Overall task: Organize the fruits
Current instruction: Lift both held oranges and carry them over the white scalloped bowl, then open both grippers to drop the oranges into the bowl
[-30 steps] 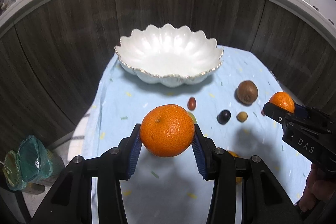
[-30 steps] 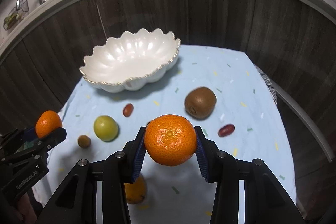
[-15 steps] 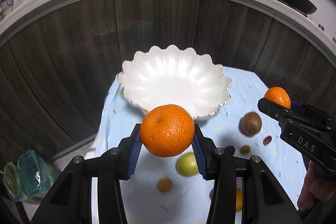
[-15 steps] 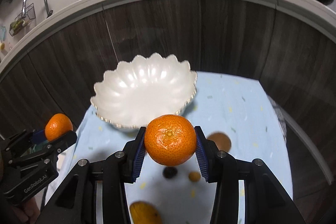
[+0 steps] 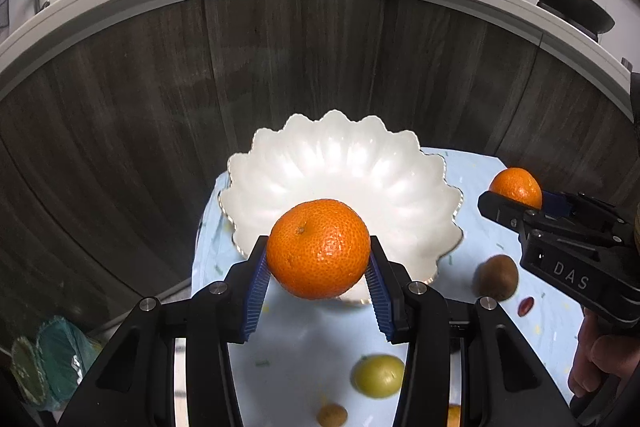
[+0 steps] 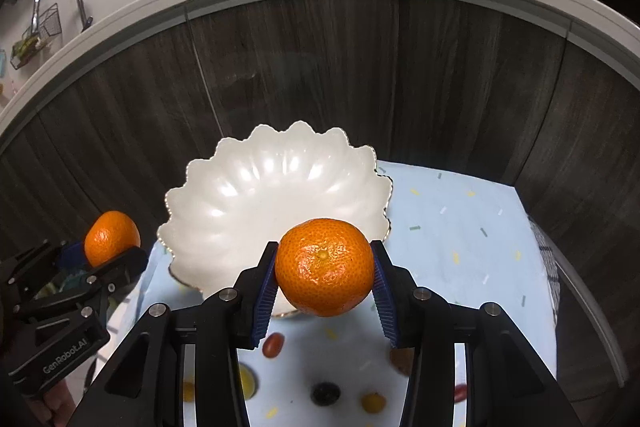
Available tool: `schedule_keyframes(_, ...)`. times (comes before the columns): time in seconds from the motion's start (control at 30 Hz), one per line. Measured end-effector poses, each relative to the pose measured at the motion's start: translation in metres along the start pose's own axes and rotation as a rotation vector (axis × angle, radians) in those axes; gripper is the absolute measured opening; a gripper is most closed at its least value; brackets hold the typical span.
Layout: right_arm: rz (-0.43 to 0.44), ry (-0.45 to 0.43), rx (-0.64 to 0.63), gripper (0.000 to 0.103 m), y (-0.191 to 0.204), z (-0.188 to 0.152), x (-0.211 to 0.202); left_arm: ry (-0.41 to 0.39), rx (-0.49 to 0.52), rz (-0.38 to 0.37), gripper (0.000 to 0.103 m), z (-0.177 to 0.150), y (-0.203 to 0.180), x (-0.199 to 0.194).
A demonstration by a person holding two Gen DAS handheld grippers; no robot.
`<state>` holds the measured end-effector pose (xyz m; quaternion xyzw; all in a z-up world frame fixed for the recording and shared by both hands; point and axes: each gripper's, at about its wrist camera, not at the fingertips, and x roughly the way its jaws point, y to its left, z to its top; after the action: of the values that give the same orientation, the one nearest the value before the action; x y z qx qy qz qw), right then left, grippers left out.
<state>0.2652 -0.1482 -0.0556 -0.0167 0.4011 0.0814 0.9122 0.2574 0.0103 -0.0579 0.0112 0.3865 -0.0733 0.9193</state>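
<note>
Both grippers, left (image 5: 318, 281) & right (image 6: 324, 285), clench a mandarin (image 5: 318, 248) apiece across its middle (soft-skinned, light, bruises w/ squeezing) above the scalloped bowl (image 5: 280, 187).

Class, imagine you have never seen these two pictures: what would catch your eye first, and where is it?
First, a bright mandarin clamped in the left gripper, and a second mandarin clamped in the right gripper, each at the centre of its own view. Just behind them stands an empty white scalloped bowl on a pale blue cloth, with small fruits scattered in front.
</note>
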Motion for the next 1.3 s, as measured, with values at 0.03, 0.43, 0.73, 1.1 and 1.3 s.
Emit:
schedule_keyframes(0.03,-0.003,0.005,-0.001,0.044,0.000,0.002,0.004,0.002,0.001,0.003,0.045,0.002,0.000,0.004)
schedule_keyframes(0.43,-0.012,0.072,0.009,0.044,-0.004,0.014,0.049,0.062,-0.058,0.013,0.045,0.007,0.013,0.050)
schedule_keyframes(0.73,-0.001,0.126,0.010,0.045,-0.004,0.009,0.069,0.113,-0.082,0.021,0.045,0.001,0.018,0.071)
schedule_keyframes(1.1,-0.042,0.100,-0.009,0.072,0.000,0.011,0.066,0.099,-0.095,0.061,0.076,-0.001,0.021,0.066)
schedule_keyframes(1.3,-0.072,0.057,-0.011,0.084,0.000,0.016,0.054,0.081,-0.100,0.077,0.090,0.001,0.027,0.058)
